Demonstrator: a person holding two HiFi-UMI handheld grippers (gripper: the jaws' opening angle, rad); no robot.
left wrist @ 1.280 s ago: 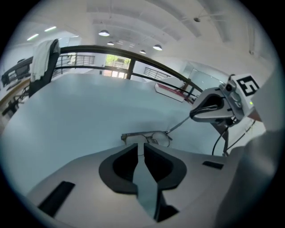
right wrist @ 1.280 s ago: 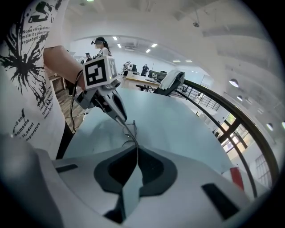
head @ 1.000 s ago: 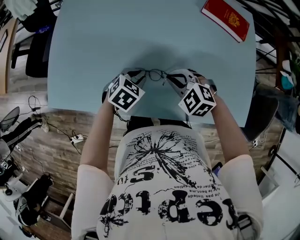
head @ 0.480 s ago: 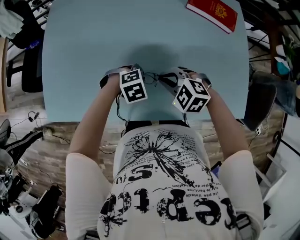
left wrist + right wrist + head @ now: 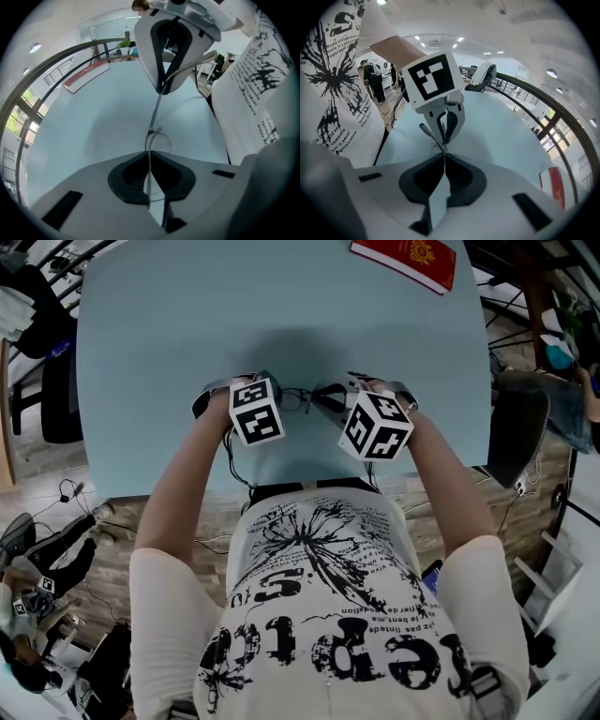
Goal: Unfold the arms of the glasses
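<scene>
**Fingers [image 5: 129, 177] pinched on the glasses [image 5: 156, 112] at both ends**

Left fingers lie together on a thin metal strand of the glasses. They have just been closing, and the strand runs straight down the seam between the dark pads. Just beyond these fingertips sits a wire loop of the frame. From it a slim arm runs on to the tips of the right gripper [image 5: 161, 89], which faces in from the far side.

Right fingers [image 5: 417, 180] are likewise pressed together, with a thin part of the glasses [image 5: 431, 136] caught at their tips. The grey arm leads from there to the tips of the left gripper [image 5: 443, 139], directly opposite and near.

Head view: left gripper [image 5: 281, 397] and right gripper [image 5: 330, 396] point steeply down, tips toward each other. The glasses [image 5: 305, 397] span the short gap between them. Pale blue table [image 5: 169, 334] lies under both finger pairs; whether the frame touches it, I cannot tell. Red booklet [image 5: 405, 261] lies beyond the right fingers at the table's far edge, well apart from the glasses.
</scene>
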